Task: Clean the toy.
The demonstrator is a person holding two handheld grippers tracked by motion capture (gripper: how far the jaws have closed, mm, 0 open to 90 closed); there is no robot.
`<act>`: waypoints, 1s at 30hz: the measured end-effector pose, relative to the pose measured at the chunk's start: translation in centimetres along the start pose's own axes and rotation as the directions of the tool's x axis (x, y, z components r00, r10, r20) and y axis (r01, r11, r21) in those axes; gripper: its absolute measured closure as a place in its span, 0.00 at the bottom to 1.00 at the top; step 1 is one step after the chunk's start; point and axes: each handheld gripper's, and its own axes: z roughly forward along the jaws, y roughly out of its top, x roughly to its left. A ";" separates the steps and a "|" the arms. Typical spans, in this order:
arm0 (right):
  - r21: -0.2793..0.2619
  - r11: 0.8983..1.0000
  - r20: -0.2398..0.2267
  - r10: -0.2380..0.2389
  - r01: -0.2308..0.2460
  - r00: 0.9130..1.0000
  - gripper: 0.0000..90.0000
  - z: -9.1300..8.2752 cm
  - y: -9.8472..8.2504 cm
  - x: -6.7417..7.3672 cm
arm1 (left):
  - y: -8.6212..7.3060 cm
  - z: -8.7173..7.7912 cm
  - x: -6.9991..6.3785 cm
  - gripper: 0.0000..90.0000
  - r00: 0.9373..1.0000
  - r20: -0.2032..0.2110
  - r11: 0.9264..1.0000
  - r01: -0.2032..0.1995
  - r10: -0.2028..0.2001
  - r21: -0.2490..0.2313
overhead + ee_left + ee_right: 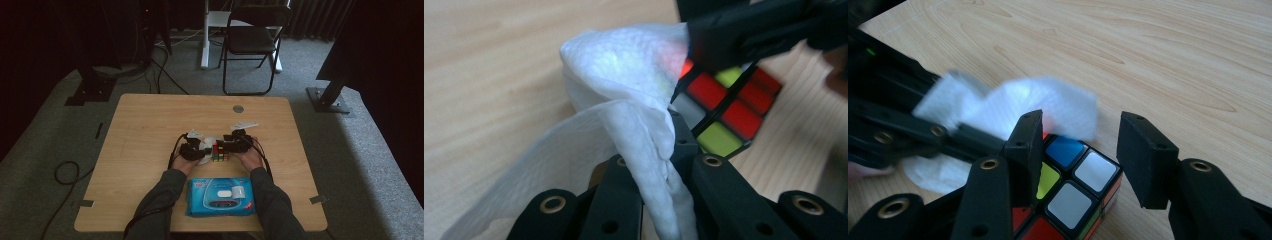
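Note:
A colourful puzzle cube [219, 151] is held between my two grippers at the middle of the wooden table [150, 120]. My right gripper [227, 147] is shut on the cube [1073, 200], one pad on each side of it [1083, 145]. My left gripper [654, 150] is shut on a white wet wipe [624, 65]. The wipe drapes over a corner of the cube [724, 105], where red, green and white stickers show. In the right gripper view the wipe [1048, 100] lies against the cube's far edge, with the left gripper's black body behind it. A right finger [744, 35] crosses the cube's top.
A blue pack of wet wipes [220, 197] lies near the table's front edge between the person's forearms. A small grey disc [238, 108] sits near the far edge. A black folding chair [252, 40] stands beyond the table, and cables trail on the floor at the left.

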 end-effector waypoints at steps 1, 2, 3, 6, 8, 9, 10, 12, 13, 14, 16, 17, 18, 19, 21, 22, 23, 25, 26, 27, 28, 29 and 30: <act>-0.001 1.000 -0.001 0.002 -0.002 1.000 0.59 0.0 0.0 0.0 | 0.1 -0.1 0.0 0.97 1.000 0.005 1.000 -0.001 0.001 -0.003; -0.001 1.000 0.000 0.004 -0.004 1.000 0.59 0.0 0.0 0.0 | 0.0 -0.2 -0.1 0.97 1.000 0.007 1.000 0.000 0.000 -0.005; -0.002 1.000 0.001 0.003 -0.003 1.000 0.59 0.0 0.0 0.0 | 0.0 -0.3 -0.2 0.97 1.000 0.009 1.000 -0.002 0.002 -0.006; -0.002 1.000 0.002 0.003 -0.003 1.000 0.59 0.0 0.0 0.0 | -0.5 -0.4 -0.4 0.97 1.000 0.022 1.000 -0.001 0.001 -0.007; -0.002 1.000 0.002 0.003 -0.003 1.000 0.59 0.0 0.0 0.0 | -0.9 -0.2 -0.4 0.97 0.999 0.032 1.000 0.001 -0.001 0.006; -0.001 1.000 0.001 0.006 -0.006 1.000 0.59 0.0 0.0 0.0 | -1.2 0.0 -0.3 0.97 0.999 0.040 1.000 0.000 -0.001 0.026; -0.002 1.000 0.001 0.006 -0.006 1.000 0.59 0.0 0.0 0.0 | -1.5 0.3 -0.3 0.97 0.999 0.046 0.999 0.003 -0.005 0.041; -0.003 1.000 0.002 0.007 -0.007 1.000 0.59 0.0 0.0 0.0 | -1.9 0.8 -0.1 0.97 0.999 0.046 0.998 0.011 -0.014 0.060; -0.003 1.000 0.002 0.007 -0.007 1.000 0.59 0.0 0.0 0.0 | -2.0 0.9 -0.1 0.97 0.999 0.046 0.998 0.019 -0.022 0.058; -0.003 1.000 0.002 0.007 -0.007 1.000 0.59 0.0 -0.1 0.0 | -2.0 0.9 0.0 0.97 0.999 0.047 0.998 0.018 -0.020 0.060; -0.003 1.000 0.002 0.006 -0.006 1.000 0.59 0.0 0.0 0.0 | -1.8 0.9 -0.2 0.97 0.999 0.036 0.998 0.008 -0.010 0.066; -0.003 1.000 0.002 0.006 -0.006 1.000 0.59 0.0 0.0 0.0 | -1.7 0.8 -0.3 0.97 1.000 0.031 0.998 0.001 -0.003 0.069; -0.003 1.000 0.002 0.007 -0.007 1.000 0.59 0.0 0.0 0.0 | -1.6 0.6 -0.3 0.97 0.999 0.033 0.998 -0.003 0.001 0.063; -0.004 1.000 0.002 0.007 -0.007 1.000 0.59 0.0 -0.1 0.0 | -1.5 0.4 -0.3 0.97 0.999 0.044 0.999 0.001 -0.003 0.046; -0.006 1.000 0.001 0.010 -0.010 1.000 0.59 0.0 -0.1 0.0 | -1.4 -0.2 -0.3 0.97 0.998 0.068 1.000 0.013 -0.014 0.014; -0.007 1.000 -0.002 0.012 -0.012 1.000 0.59 0.0 -0.1 0.0 | -1.3 -0.4 -0.5 0.97 0.997 0.071 1.000 0.008 -0.008 0.009; -0.007 1.000 -0.002 0.013 -0.013 1.000 0.59 0.0 -0.1 0.0 | -1.4 -0.5 -0.6 0.97 0.997 0.073 1.000 0.001 -0.002 0.011; -0.007 1.000 -0.001 0.012 -0.012 1.000 0.59 0.0 -0.1 0.0 | -1.5 -0.5 -0.7 0.97 0.997 0.079 1.000 -0.003 0.002 0.021; -0.007 1.000 -0.001 0.013 -0.013 1.000 0.59 0.0 -0.1 0.0 | -1.5 -0.5 -0.7 0.97 0.997 0.079 1.000 -0.003 0.002 0.021; -0.007 1.000 -0.001 0.013 -0.013 1.000 0.59 0.0 -0.1 0.0 | -1.6 -0.3 -0.7 0.97 0.997 0.081 1.000 -0.002 0.000 0.031; -0.007 1.000 0.000 0.013 -0.013 1.000 0.59 0.0 -0.1 0.0 | -1.8 -0.1 -0.6 0.96 0.997 0.080 0.999 0.000 -0.003 0.043; -0.007 1.000 0.002 0.011 -0.011 1.000 0.59 0.0 -0.1 0.0 | -1.9 0.2 -0.5 0.96 0.997 0.078 0.998 0.005 -0.010 0.057; -0.007 1.000 0.002 0.011 -0.011 1.000 0.59 0.0 -0.1 0.0 | -2.0 0.4 -0.4 0.96 0.997 0.074 0.998 0.008 -0.013 0.069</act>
